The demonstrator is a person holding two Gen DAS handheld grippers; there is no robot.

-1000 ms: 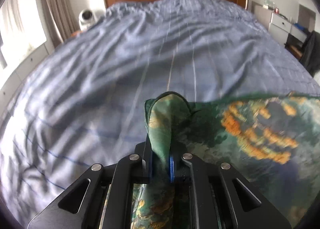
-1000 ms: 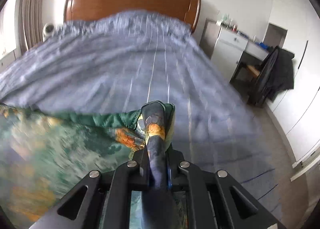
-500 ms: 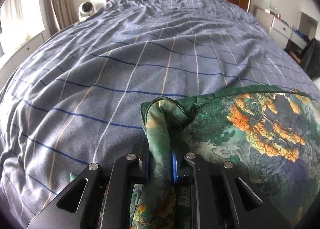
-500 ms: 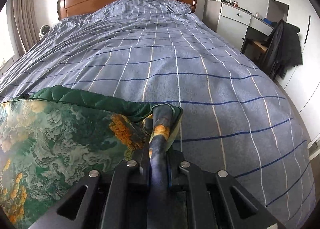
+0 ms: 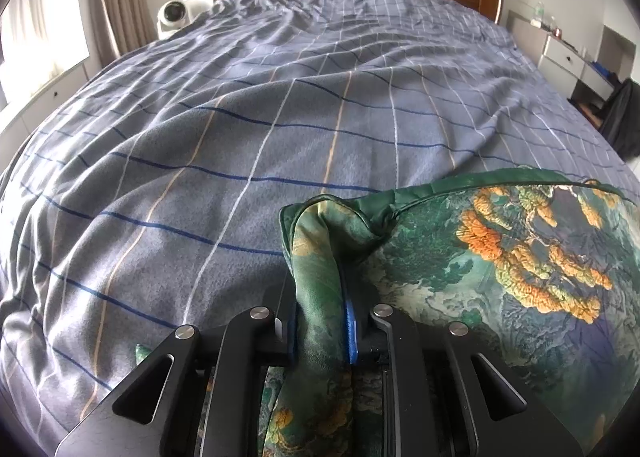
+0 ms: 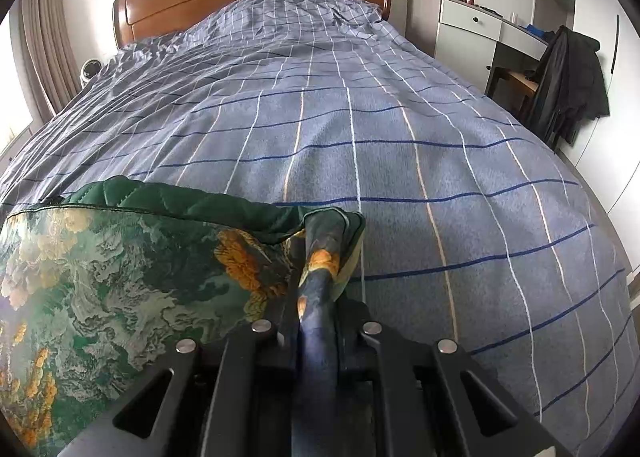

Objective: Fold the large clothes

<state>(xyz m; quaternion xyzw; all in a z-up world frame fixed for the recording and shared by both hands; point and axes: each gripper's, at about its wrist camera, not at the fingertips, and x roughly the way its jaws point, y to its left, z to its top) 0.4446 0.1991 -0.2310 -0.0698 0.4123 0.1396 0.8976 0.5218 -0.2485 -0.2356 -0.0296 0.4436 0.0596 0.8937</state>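
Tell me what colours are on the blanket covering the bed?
The bed cover is greyish blue with a grid of dark blue, white and tan lines, clearest in the right wrist view.

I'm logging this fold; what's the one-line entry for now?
left gripper: shut on garment corner | right gripper: shut on other corner | garment edge over bedspread

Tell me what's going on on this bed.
A person is folding a green patterned garment on a bed with a blue checked cover. The left gripper pinches one bunched corner, though its jaws are starting to ease open; the right gripper is shut on the other corner. The garment's top edge stretches between them, low over the cover.
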